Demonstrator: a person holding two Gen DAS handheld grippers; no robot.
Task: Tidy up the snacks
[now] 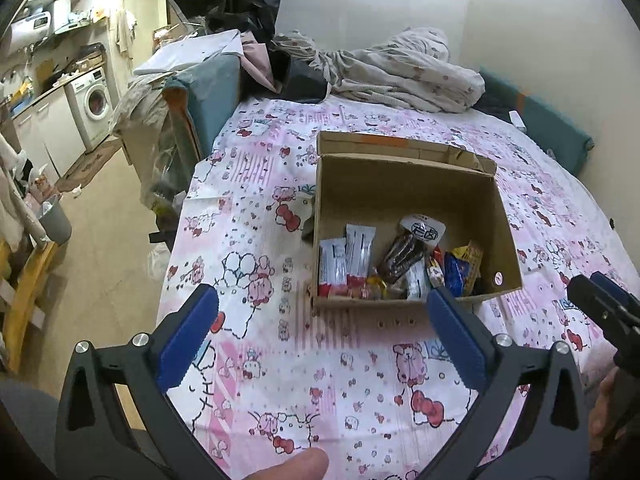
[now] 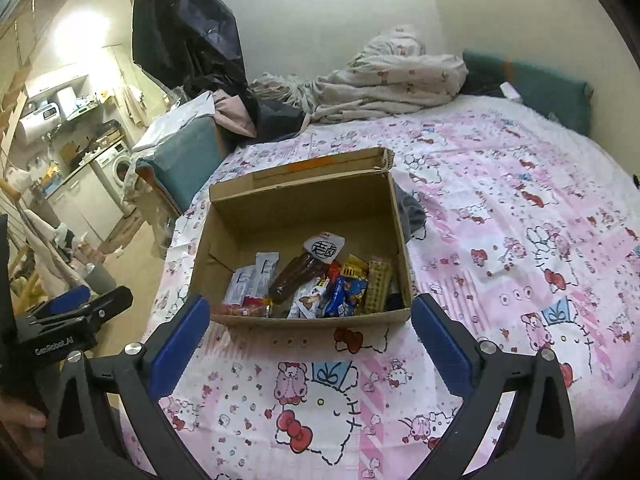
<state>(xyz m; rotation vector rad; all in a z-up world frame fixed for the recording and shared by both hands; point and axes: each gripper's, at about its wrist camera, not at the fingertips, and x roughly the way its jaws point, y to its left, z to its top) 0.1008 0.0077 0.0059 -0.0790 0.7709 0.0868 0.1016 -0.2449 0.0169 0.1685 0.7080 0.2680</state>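
An open cardboard box (image 1: 408, 184) stands on the pink cartoon-print bedsheet (image 1: 320, 380); it also shows in the right wrist view (image 2: 304, 208). Several snack packets lie along its near side: two white and red bars (image 1: 348, 260), a dark brown pouch (image 1: 402, 258), a blue packet (image 2: 346, 294) and a yellow wafer pack (image 2: 378, 284). My left gripper (image 1: 322, 304) is open and empty, just short of the box's near wall. My right gripper (image 2: 310, 312) is open and empty, its fingertips flanking the box's near corners.
A heap of bedding (image 1: 400, 68) lies at the far end of the bed, with a teal cushion (image 2: 532, 84) by the wall. The bed's left edge drops to a floor with a washing machine (image 1: 94, 100) and a grey bin (image 1: 56, 218).
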